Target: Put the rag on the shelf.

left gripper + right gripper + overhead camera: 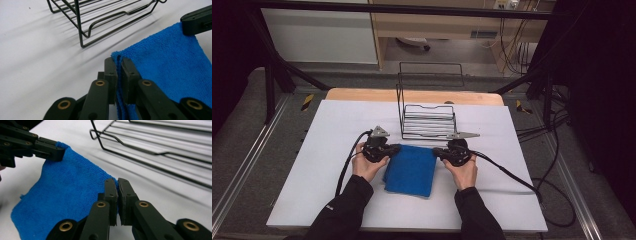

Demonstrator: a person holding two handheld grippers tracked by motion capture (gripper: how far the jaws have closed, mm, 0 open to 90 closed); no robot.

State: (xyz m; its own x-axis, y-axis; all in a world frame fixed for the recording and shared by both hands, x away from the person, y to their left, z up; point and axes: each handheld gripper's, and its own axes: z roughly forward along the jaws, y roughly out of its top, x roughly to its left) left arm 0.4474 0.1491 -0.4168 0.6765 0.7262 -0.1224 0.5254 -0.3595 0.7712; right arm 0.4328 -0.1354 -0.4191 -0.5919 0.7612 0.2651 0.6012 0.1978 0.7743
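A folded blue cloth (410, 170) lies on the white table (327, 150) in front of a black wire rack (428, 121). My left gripper (396, 149) is shut on the cloth's far left corner; in the left gripper view the blue cloth (172, 65) is pinched between my left gripper (119, 62) jaws. My right gripper (437, 151) is shut on the far right corner; the right gripper view shows my right gripper (117, 183) clamping the edge of the cloth (67, 192). Each gripper view shows the other gripper farther off, holding its corner.
The wire rack (105, 17) stands just beyond the cloth, close to both grippers, and appears as a wire rack (160, 142) in the right gripper view too. Cables trail from both grippers across the table. White table surface spreads left and right of the cloth.
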